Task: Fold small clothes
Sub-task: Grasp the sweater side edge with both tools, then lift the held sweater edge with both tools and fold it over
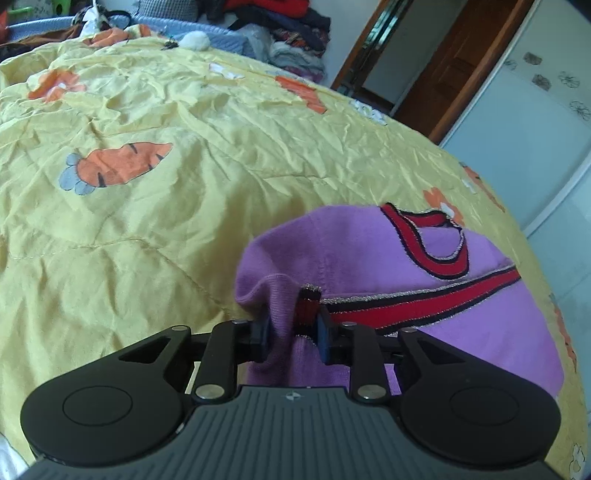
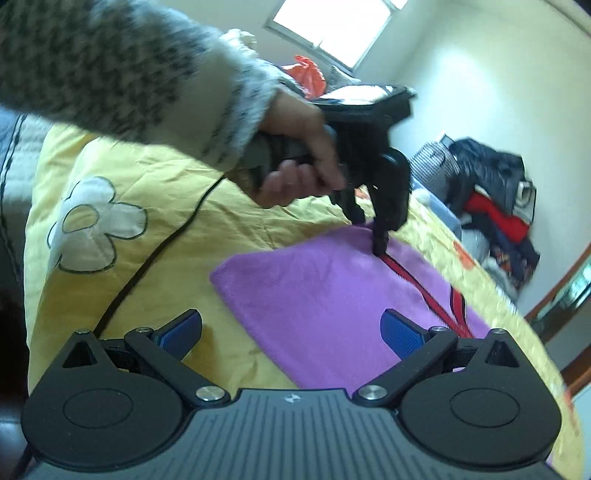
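One purple garment flat, red stripe running away from right claw

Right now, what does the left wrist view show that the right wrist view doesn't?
Left wrist only: the left claw pinching a bunched edge of the purple garment at its red stripe.
Right wrist only: the right claw open above the garment, plus the person's hand gripping the other tool.
Both: the garment lying on the yellow quilt.

A bed under a yellow carrot-print quilt fills the room; heaped clothes lie beyond it, near a wooden door. A bright window lights pale walls.
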A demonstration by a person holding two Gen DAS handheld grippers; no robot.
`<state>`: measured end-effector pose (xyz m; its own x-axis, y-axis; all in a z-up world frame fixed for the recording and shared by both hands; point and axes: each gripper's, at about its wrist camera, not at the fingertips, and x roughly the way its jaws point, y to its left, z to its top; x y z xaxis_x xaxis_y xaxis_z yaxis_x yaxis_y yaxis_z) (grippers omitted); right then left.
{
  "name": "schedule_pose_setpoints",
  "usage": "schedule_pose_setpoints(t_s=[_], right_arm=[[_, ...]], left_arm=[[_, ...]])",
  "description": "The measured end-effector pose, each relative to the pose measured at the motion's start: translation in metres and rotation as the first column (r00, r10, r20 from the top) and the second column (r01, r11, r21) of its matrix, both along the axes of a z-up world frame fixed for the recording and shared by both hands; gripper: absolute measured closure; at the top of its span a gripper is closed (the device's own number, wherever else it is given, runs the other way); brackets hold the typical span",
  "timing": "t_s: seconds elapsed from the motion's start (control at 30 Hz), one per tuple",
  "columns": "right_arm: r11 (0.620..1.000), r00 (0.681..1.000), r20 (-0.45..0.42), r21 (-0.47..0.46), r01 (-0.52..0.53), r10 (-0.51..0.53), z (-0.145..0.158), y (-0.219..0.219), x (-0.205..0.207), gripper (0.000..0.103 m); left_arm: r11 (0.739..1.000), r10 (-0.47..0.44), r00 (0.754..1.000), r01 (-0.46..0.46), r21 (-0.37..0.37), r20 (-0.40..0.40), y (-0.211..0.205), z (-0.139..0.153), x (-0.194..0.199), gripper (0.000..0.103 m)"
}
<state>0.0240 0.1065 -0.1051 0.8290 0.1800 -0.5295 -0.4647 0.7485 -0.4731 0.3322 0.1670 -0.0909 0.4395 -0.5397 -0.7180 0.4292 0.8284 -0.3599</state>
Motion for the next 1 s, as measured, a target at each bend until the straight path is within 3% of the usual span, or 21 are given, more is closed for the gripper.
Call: schedule_pose_setpoints(t_s=[0.07, 0.13, 0.17, 0.23, 0.3, 0.33, 0.4, 0.47, 0.53, 0.63, 0.73, 0.9, 1.0], right_arm=[[1.0, 1.0, -0.019, -0.007, -0.02, 0.02, -0.001, 0.007, 0.002, 0.0], [0.999, 0.999, -0.024, -0.009, -0.04, 0.04, -0.002, 0.013, 0.005, 0.0], [0.999, 0.999, -0.015, -0.021, -0.05, 0.05, -0.003, 0.017, 0.006, 0.006], [0.996, 0.997, -0.002, -0.044, -0.074, 0.074, -0.005, 0.026, 0.007, 0.022], [0.994, 0.998, 0.003, -0.09, -0.07, 0.07, -0.009, 0.037, 0.013, 0.065], [0.991, 0.998, 0.002, -0.115, -0.069, 0.069, -0.012, 0.041, 0.016, 0.071], [0.988, 0.996, -0.003, -0.129, -0.085, 0.085, -0.016, 0.046, 0.017, 0.093], [0.989, 0.996, -0.006, -0.122, -0.086, 0.086, -0.016, 0.045, 0.018, 0.096], [0.995, 0.997, -0.02, -0.055, -0.078, 0.077, -0.008, 0.037, 0.02, 0.097], [0.994, 0.998, -0.051, 0.106, -0.036, 0.041, 0.011, 0.016, 0.032, 0.097], [0.961, 0.997, -0.081, 0.277, 0.025, -0.003, 0.033, -0.014, 0.044, 0.097], [0.836, 0.991, -0.115, 0.535, 0.124, -0.074, 0.067, -0.079, 0.052, 0.097], [0.736, 0.983, -0.149, 0.652, 0.182, -0.111, 0.076, -0.124, 0.052, 0.097]], left_arm=[[1.0, -0.007, 1.0, 0.007, -0.006, -0.004, -0.002, -0.001, 0.0, 0.086], [1.0, -0.012, 1.0, 0.011, -0.028, -0.015, 0.0, -0.001, 0.002, 0.087], [0.998, 0.002, 0.999, -0.004, -0.058, -0.037, 0.005, -0.003, 0.005, 0.088], [0.991, 0.027, 0.996, -0.037, -0.128, -0.08, 0.016, -0.007, 0.008, 0.088], [0.98, 0.047, 0.991, -0.07, -0.186, -0.124, 0.025, -0.012, 0.01, 0.088], [0.976, 0.054, 0.989, -0.081, -0.2, -0.136, 0.028, -0.014, 0.011, 0.088], [0.967, 0.066, 0.984, -0.103, -0.231, -0.163, 0.032, -0.016, 0.012, 0.088], [0.96, 0.073, 0.982, -0.117, -0.253, -0.176, 0.034, -0.017, 0.012, 0.088], [0.95, 0.083, 0.977, -0.137, -0.281, -0.195, 0.037, -0.018, 0.012, 0.089], [0.923, 0.097, 0.969, -0.172, -0.343, -0.225, 0.042, -0.015, 0.011, 0.089], [0.909, 0.101, 0.97, -0.181, -0.375, -0.223, 0.039, -0.003, 0.008, 0.09], [0.889, 0.105, 0.969, -0.191, -0.416, -0.221, 0.023, 0.023, 0.003, 0.09], [0.874, 0.1, 0.966, -0.199, -0.444, -0.237, 0.002, 0.039, 0.003, 0.09]])
